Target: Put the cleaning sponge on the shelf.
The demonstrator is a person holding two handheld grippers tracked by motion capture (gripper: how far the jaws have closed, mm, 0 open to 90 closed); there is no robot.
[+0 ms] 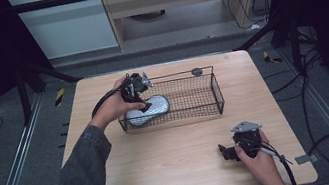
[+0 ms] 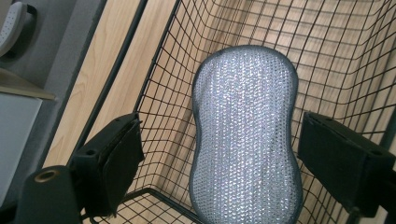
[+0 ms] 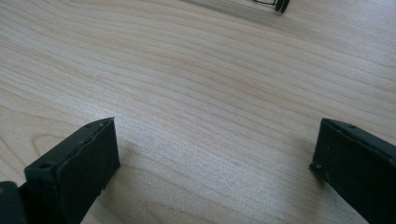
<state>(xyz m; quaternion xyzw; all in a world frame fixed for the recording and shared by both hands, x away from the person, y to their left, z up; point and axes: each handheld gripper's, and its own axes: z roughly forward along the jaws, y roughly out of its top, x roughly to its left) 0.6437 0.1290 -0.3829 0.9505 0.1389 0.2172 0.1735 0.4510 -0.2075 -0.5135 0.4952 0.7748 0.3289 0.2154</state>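
Forearm in a grey sleeve, entering from the lower left of the high view, carries the left hand to the left end of the basket.

Item 1: scrubbing pad, silver mesh face with a grey border, peanut-shaped outline. It lies inside the wire basket, at the basket's left end, resting on the basket floor with one end up against the left wall. In the left gripper view it runs lengthwise between the two black jaws.

Item 2: left gripper, poised over the basket's left end and pointing down into it. Its jaws stand apart on either side of the pad, with basket mesh visible between each pad face and the pad's edges; nothing is grasped, and the pad is released.

Item 3: wire basket, black, rectangular, open top, standing on the far half of the wooden table. Landmark for all entries.

Item 4: right gripper, held in the right hand, well apart from the basket, toward the near right of the table. A grey three-cornered plate sits on top and a cable trails from it toward the table's near edge. In the right gripper view its jaws are spread wide over bare wood grain, with nothing between them, and a corner of the basket shows at the far top.
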